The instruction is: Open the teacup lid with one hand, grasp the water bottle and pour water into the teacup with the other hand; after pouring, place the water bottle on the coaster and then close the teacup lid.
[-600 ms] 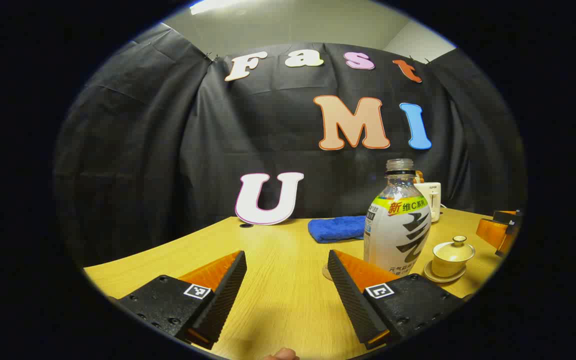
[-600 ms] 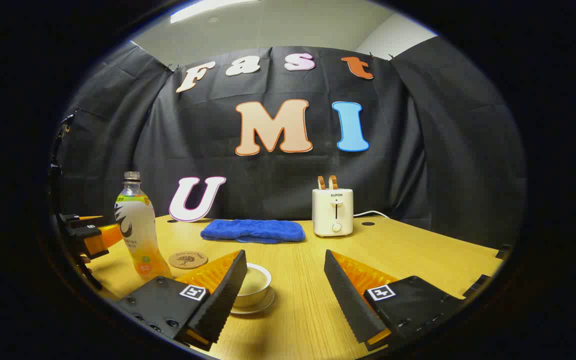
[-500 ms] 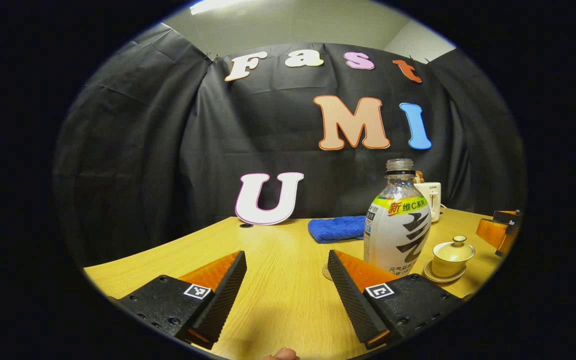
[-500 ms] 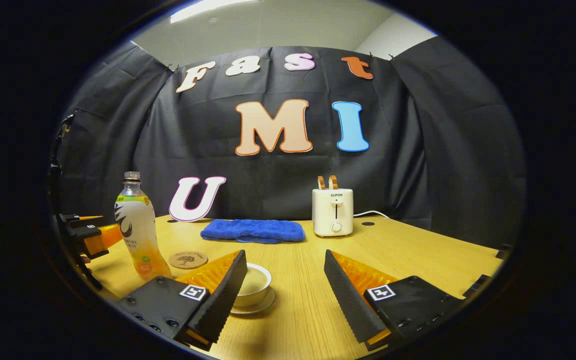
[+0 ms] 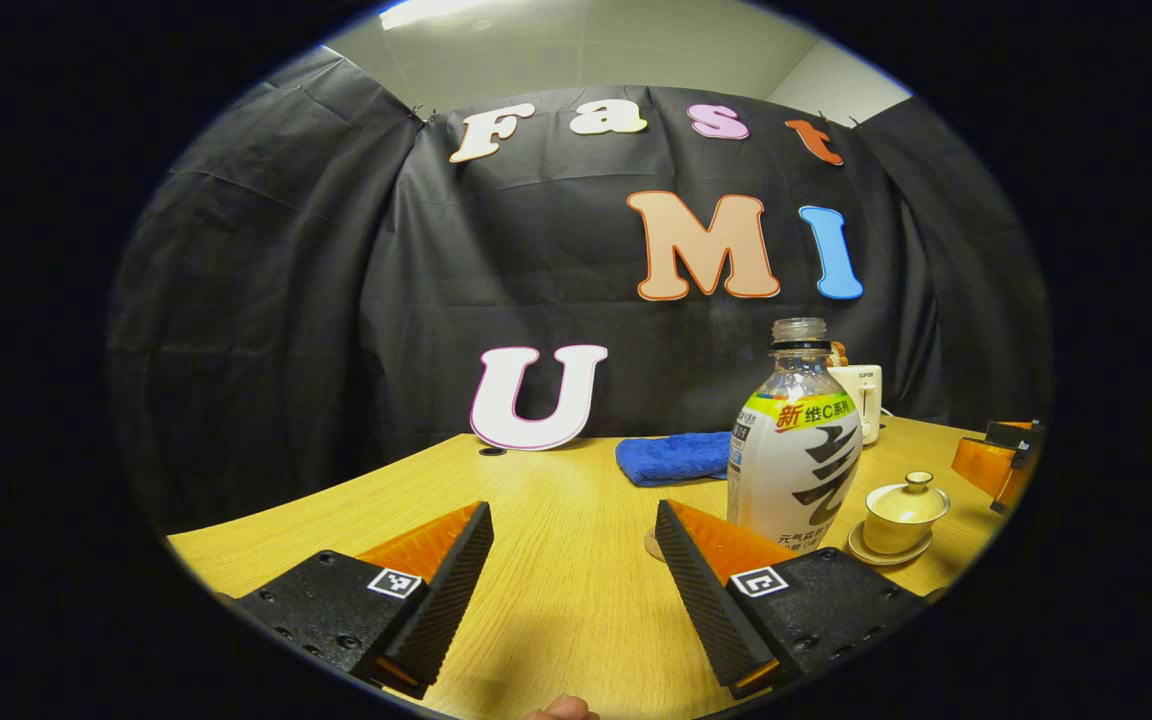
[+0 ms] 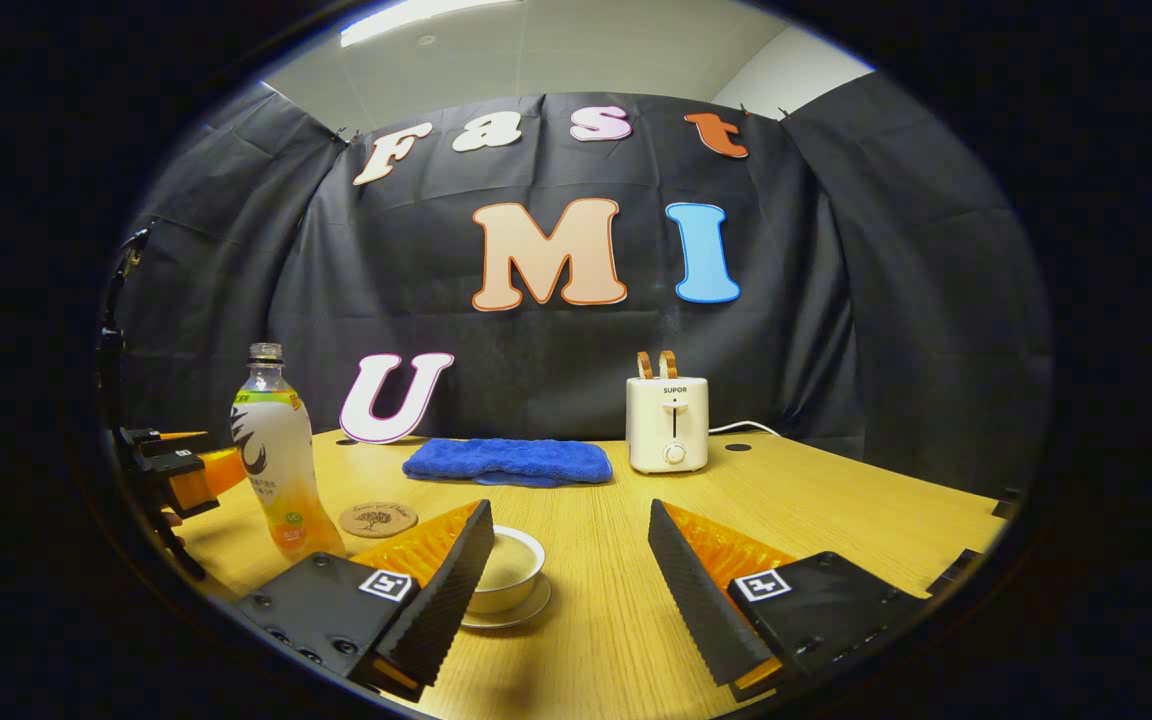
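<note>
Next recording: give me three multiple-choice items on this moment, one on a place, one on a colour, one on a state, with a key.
1. Where does the round cork coaster lie?
A. under the white toaster
B. on the wooden table, right of the clear plastic water bottle
C. on the towel

2. The folded towel is:
A. blue
B. red
C. green

3. The cream lidded teacup is:
A. tipped over
B. uncovered
C. covered

Key: 1 B, the coaster lies bare beside the bottle; 2 A, it shows blue in both views; 3 C, the knobbed lid sits on it in the left gripper view.
</note>
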